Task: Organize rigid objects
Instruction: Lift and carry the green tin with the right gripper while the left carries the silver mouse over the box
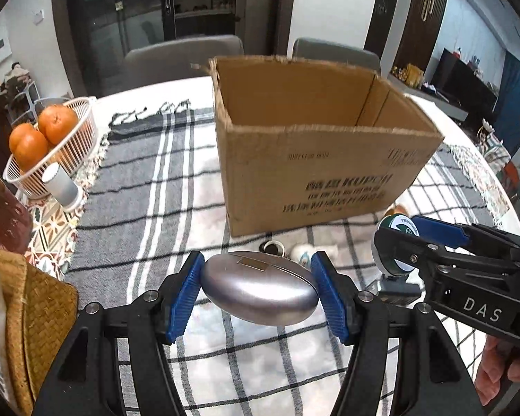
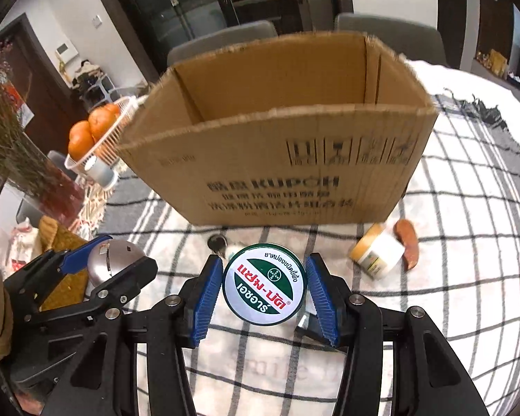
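My left gripper (image 1: 258, 286) is shut on a silver oval metal case (image 1: 258, 287), held above the checked cloth in front of an open cardboard box (image 1: 315, 173). My right gripper (image 2: 264, 289) is shut on a round green-and-white tin (image 2: 264, 289) with red Thai lettering, also held before the box (image 2: 270, 159). In the right wrist view the left gripper (image 2: 97, 267) and its silver case (image 2: 112, 258) sit at lower left. In the left wrist view the right gripper (image 1: 404, 244) and tin (image 1: 397, 246) sit at right.
A small white jar (image 2: 378, 251) with a yellow lid and a brown oblong piece (image 2: 409, 242) lie right of the box. Keys (image 2: 218, 244) lie near its front. A white wire basket of oranges (image 1: 52, 145), a grey cup (image 1: 60, 185) and a woven basket (image 1: 34, 315) stand left.
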A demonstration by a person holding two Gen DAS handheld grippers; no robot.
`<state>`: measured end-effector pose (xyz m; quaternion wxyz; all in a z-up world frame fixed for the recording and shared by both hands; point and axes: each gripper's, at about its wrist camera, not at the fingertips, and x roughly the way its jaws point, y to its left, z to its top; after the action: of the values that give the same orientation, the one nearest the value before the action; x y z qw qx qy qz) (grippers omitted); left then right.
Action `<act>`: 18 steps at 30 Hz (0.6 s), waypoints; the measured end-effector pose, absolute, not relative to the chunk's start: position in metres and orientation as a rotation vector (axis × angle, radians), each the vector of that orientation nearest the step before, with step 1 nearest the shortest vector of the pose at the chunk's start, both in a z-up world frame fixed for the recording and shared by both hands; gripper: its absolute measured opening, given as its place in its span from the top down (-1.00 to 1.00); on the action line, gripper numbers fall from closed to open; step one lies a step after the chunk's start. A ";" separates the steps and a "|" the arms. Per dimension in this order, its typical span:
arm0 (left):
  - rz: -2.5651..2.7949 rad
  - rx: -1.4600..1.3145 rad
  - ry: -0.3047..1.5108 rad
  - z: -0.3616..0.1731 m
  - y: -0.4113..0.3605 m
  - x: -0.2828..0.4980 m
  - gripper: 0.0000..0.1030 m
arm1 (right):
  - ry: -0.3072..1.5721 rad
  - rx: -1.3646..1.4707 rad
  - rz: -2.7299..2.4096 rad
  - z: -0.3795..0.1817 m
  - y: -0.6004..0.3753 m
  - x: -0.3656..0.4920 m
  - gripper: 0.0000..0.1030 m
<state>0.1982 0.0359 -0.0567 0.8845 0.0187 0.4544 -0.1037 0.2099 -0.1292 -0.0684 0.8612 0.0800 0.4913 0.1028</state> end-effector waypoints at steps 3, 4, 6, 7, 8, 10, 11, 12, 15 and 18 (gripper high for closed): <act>-0.214 0.034 0.918 -0.046 0.035 0.197 -0.22 | 0.997 0.166 0.207 -0.057 -0.132 0.207 0.01; -0.214 0.033 0.911 -0.043 0.035 0.196 -0.22 | 0.987 0.165 0.204 -0.054 -0.132 0.206 0.01; -0.209 0.041 0.896 -0.036 0.032 0.196 -0.22 | 0.971 0.171 0.200 -0.048 -0.136 0.205 0.01; -0.208 0.046 0.890 -0.034 0.031 0.196 -0.22 | 0.964 0.175 0.201 -0.046 -0.137 0.204 0.01; -0.210 0.048 0.884 -0.032 0.030 0.196 -0.22 | 0.955 0.180 0.200 -0.043 -0.139 0.204 0.01; -0.214 0.047 0.877 -0.027 0.028 0.197 -0.22 | 0.941 0.185 0.196 -0.038 -0.142 0.203 0.01; -0.218 0.045 0.871 -0.024 0.026 0.198 -0.22 | 0.931 0.188 0.192 -0.035 -0.144 0.202 0.01; -0.220 0.045 0.868 -0.022 0.025 0.198 -0.22 | 0.923 0.190 0.189 -0.032 -0.145 0.201 0.01; -0.225 0.038 0.852 -0.014 0.023 0.199 -0.22 | 0.900 0.196 0.184 -0.024 -0.148 0.200 0.01; -0.228 0.034 0.832 -0.005 0.020 0.200 -0.22 | 0.875 0.196 0.175 -0.017 -0.150 0.200 0.01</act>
<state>0.2003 0.0203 -0.0050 0.9082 0.0166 0.4034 -0.1105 0.1998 -0.1502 -0.0166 0.8974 0.0947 0.4226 0.0846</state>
